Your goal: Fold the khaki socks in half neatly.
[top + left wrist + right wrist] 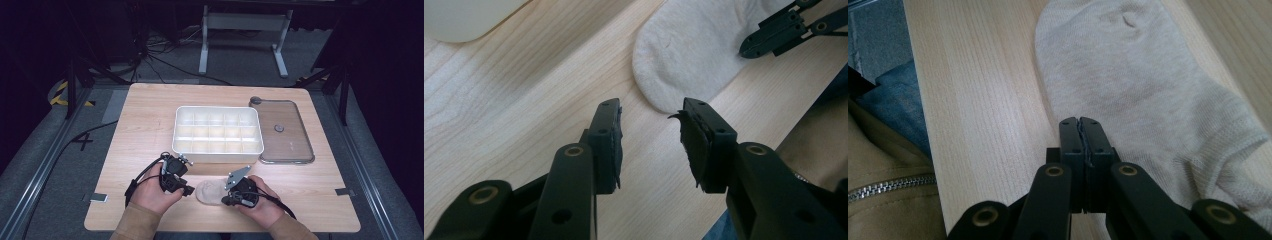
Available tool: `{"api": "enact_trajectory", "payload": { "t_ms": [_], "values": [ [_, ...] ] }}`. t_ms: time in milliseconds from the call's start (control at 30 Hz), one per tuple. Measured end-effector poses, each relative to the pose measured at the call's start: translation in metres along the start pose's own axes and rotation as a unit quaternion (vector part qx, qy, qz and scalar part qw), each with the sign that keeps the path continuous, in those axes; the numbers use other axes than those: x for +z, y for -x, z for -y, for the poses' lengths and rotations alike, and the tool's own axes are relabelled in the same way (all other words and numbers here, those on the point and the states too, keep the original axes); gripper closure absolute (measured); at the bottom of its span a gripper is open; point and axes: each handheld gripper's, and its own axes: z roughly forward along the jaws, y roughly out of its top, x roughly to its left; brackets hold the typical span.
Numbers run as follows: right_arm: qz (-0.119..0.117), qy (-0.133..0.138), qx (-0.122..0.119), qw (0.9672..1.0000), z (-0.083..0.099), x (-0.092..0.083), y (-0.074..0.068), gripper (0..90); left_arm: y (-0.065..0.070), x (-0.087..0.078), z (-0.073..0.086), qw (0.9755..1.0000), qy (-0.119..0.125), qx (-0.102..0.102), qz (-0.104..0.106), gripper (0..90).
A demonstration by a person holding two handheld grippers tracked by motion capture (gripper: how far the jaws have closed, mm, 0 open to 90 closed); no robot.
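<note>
My right tongs [1081,122] are clenched at the edge of the sock [1128,85] lying flat on the tabletop [983,75], seemingly pinching nothing, while my left tongs [651,107] gape just short of its toe, so a lift may leave it behind.

The high view looked forward and down on the worktop [150,125]. Each claw view sat close behind its jaws; both shared the sock [694,50] ahead.

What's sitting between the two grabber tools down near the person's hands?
A pale sock lies flat on the table between the left gripper and right gripper, as the high view shows.
</note>
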Motion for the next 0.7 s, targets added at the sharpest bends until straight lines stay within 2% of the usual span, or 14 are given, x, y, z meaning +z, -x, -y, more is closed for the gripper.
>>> {"api": "enact_trajectory", "payload": {
  "t_ms": [233,267,333,400,567,700],
  "values": [
    [0.004,0.0,0.0,1.0,0.0,0.0,-0.001,89.8,-0.003,0.017,-0.001,0.9997,0.011,-0.022,0.003,69.2],
    [0.004,0.001,0.001,1.0,0.0,0.0,-0.001,89.8,-0.005,0.023,-0.001,0.9991,0.021,-0.036,0.006,69.9],
    [0.002,0.001,0.001,1.0,0.0,0.0,-0.001,89.8,-0.006,0.028,-0.001,0.9983,0.027,-0.048,0.017,70.9],
    [0.002,0.002,0.002,1.0,0.0,0.0,-0.001,89.8,-0.005,0.033,-0.001,0.9978,0.031,-0.057,0.017,71.5],
    [0.001,0.003,0.004,1.0,0.001,0.0,-0.001,89.8,-0.002,0.041,-0.004,0.9981,0.026,-0.055,0.012,72.6],
    [0.001,0.003,0.005,1.0,0.001,0.0,-0.001,89.8,0.0,0.046,-0.005,0.9986,0.016,-0.049,-0.002,73.8]
  ]
}}
